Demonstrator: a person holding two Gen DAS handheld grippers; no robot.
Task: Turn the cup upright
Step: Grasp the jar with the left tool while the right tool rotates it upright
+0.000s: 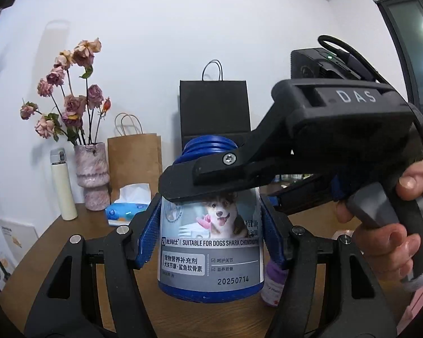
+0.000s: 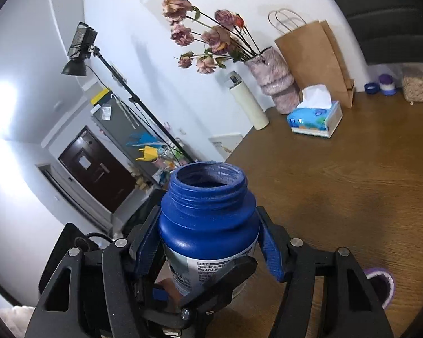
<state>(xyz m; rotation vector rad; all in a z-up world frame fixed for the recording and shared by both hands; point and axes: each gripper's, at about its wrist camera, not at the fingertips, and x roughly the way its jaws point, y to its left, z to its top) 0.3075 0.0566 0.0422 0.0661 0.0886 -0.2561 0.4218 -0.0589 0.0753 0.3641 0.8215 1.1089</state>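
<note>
Item one: blue jar (image 1: 210,242), serving as the cup. It is standing mouth-up, threaded neck uncapped, label showing a dog. In the right wrist view its mouth (image 2: 210,176) is looking dark inside; I cannot tell whether anything is in it. I cannot tell whether its base is touching the wooden table (image 1: 56,250) or hanging just above.

Item two: my left gripper (image 1: 210,236). Its blue-padded fingers (image 1: 148,233) are pressing the jar's sides, clenched on it.

Item three: my right gripper (image 2: 208,249). It is also clamping the jar at the shoulder, reaching across from the right, with my hand (image 1: 392,225) squeezing the trigger.

Item four, surroundings: a small purple-topped bottle (image 1: 273,284) is sitting just beside the jar. Along the wall a cream flask (image 1: 62,186), a pink vase (image 1: 92,174) holding dried roses (image 1: 70,90), a tissue box (image 1: 127,208) with a tissue sticking up, a brown paper bag (image 1: 135,163) and a black paper bag (image 1: 214,109) are standing well apart from the jar.
</note>
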